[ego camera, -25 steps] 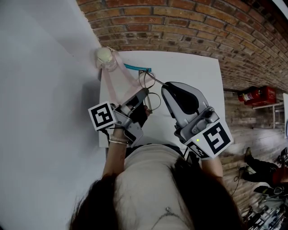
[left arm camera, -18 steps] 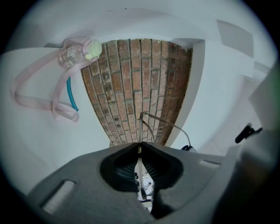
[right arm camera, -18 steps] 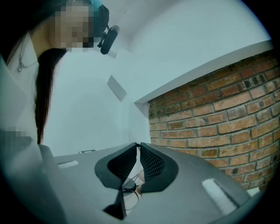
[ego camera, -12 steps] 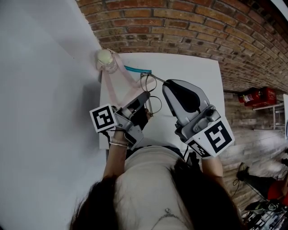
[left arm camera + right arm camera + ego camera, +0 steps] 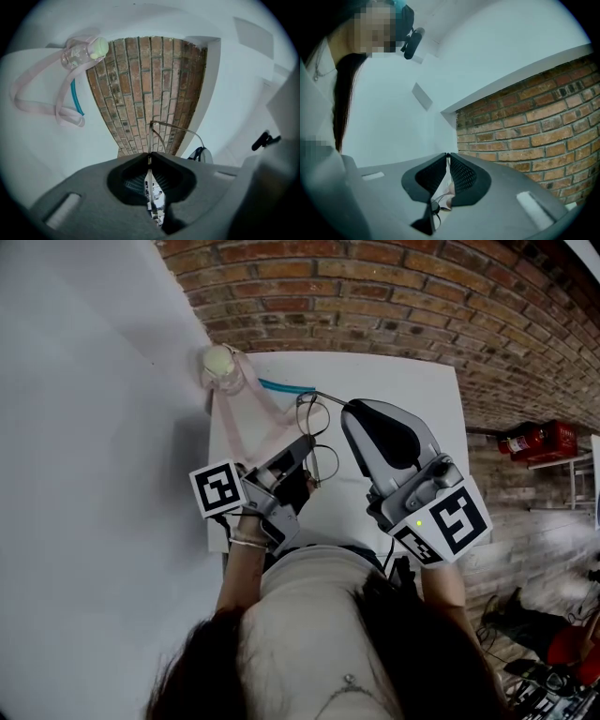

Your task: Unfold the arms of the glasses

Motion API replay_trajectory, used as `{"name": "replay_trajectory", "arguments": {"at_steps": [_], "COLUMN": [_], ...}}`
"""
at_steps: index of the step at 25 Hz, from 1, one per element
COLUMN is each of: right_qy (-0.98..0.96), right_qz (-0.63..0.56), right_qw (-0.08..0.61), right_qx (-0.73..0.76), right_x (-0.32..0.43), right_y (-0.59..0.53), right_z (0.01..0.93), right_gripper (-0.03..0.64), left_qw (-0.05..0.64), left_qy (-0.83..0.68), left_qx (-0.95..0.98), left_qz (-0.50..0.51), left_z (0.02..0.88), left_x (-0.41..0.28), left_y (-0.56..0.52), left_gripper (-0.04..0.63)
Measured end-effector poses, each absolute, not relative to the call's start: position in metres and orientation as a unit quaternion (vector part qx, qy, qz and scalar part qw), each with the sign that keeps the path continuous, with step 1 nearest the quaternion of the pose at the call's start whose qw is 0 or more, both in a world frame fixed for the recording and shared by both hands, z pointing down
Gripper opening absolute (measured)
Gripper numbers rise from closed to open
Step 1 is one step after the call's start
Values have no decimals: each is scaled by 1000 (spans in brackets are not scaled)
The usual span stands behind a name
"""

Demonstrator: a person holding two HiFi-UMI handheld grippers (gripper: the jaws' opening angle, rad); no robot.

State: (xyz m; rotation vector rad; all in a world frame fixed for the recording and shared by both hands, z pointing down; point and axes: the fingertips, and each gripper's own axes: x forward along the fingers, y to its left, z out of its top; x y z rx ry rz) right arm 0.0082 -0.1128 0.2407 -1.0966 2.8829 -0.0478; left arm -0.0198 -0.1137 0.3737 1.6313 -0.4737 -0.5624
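Observation:
The thin wire-framed glasses (image 5: 317, 435) hang above the white table (image 5: 403, 381), held between both grippers. My left gripper (image 5: 304, 439) is shut on the frame beside the lenses. In the left gripper view the wire runs out from the closed jaws (image 5: 150, 157), and one arm of the glasses (image 5: 178, 129) curves off to the right. My right gripper (image 5: 349, 409) is shut on the tip of the other arm, which is swung out from the frame. In the right gripper view its jaws (image 5: 447, 155) meet, with the glasses partly visible below them.
A small clear bottle with a pale green cap (image 5: 218, 362) and a pink strap (image 5: 246, 418) lies at the table's far left corner, next to a teal stick (image 5: 281, 386). Brick surfaces surround the table. A red extinguisher (image 5: 532, 439) stands off to the right.
The right gripper has drawn slightly right and away, swinging the held arm out from the frame. The left gripper has kept its hold and barely shifted.

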Motion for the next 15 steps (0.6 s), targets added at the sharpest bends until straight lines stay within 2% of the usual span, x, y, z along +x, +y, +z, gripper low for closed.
{"name": "replay_trajectory", "arguments": {"at_steps": [15], "right_qy": [932], "right_qz": [-16], "right_qw": [34], "right_qx": [-361], "right_x": [11], "right_y": [-122], "right_z": [239], "right_gripper": [32], "left_qw": [632], "left_qy": [-195], "left_qx": [712], "left_qz": [-234], "left_z": [378], "left_x": [-14], "left_y": [-108], "left_gripper": [25]}}
